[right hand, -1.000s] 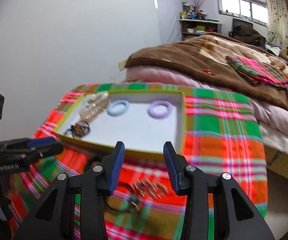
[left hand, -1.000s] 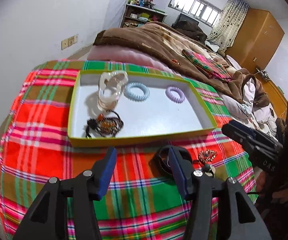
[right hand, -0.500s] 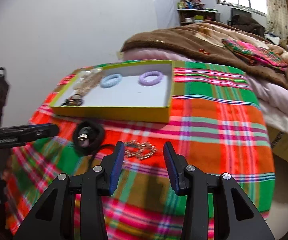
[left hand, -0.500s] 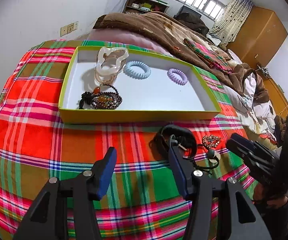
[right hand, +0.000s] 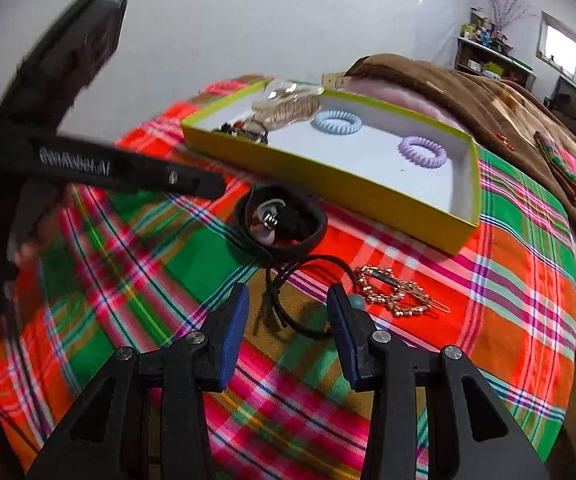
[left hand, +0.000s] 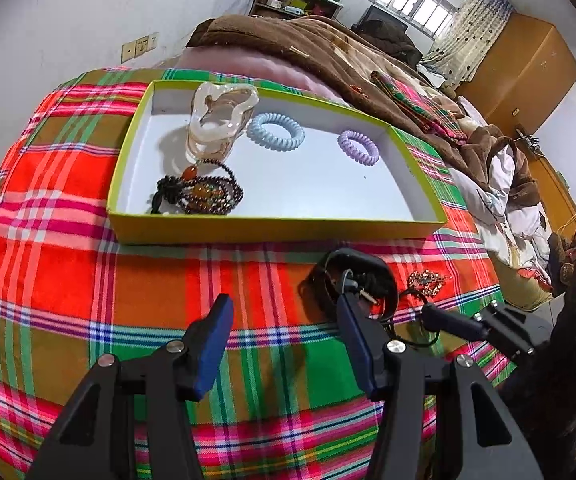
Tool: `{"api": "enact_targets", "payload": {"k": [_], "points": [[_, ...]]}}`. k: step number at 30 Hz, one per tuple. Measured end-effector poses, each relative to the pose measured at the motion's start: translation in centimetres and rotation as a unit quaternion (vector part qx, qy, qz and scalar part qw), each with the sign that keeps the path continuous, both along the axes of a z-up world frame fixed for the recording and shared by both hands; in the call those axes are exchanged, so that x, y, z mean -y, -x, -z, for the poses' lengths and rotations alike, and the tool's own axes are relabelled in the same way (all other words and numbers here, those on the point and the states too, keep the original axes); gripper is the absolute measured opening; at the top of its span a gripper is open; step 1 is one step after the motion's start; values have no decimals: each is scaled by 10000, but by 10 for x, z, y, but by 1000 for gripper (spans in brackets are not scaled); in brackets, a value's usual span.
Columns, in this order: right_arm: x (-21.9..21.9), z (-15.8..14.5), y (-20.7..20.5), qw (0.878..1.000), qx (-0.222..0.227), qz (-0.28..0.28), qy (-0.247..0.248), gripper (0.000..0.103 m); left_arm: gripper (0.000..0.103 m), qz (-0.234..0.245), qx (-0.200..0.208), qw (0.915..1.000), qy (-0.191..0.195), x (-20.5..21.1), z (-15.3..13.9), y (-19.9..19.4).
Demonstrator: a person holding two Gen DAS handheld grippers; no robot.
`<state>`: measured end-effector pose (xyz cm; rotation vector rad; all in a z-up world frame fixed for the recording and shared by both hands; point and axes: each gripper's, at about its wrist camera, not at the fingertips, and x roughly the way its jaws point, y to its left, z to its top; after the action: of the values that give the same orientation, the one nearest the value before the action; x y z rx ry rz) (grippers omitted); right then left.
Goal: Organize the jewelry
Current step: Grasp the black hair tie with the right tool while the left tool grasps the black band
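The pick-up step is in hand: the right gripper (right hand: pixel 288 312), jaws apart and empty, hangs over the black cord (right hand: pixel 307 280) on the bench (right hand: pixel 527 280), with the gold clip (right hand: pixel 395 294) just beside at 3 o'clock and the black band (right hand: pixel 284 224) at 12 o'clock, all 3 outside the tray (right hand: pixel 427 216), which already holds 2 coil ties and beads. Next, I judge, it must drop, straddle 1 piece and close, while the left gripper (left hand: pixel 284 312), also apart and empty, waits near the band (left hand: pixel 351 280). Against 1 second ago, the right gripper has rolled and sunk nearer the pieces; the left barely moved.
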<state>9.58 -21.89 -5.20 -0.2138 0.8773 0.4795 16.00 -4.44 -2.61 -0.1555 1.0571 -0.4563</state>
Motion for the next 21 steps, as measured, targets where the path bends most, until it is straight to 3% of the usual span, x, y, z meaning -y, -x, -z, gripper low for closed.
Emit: {"api": "enact_targets", "payload": {"k": [2,5,9,21], "points": [[-3,3,1,9999,21,-4,118,41,56,60,1,10000,1,3,-1,-2],[-3,3,3,9998,87,70,182,22,56,74,-62,10000,-9,8,1,-7],[2,3,6,9995,89,215,220,5,56,114,-103,9999,-65,14,3,-12],[24,-8,25,9969,236,680,-305,4,55,83,-67,9982,-589,32,8,-25]]}}
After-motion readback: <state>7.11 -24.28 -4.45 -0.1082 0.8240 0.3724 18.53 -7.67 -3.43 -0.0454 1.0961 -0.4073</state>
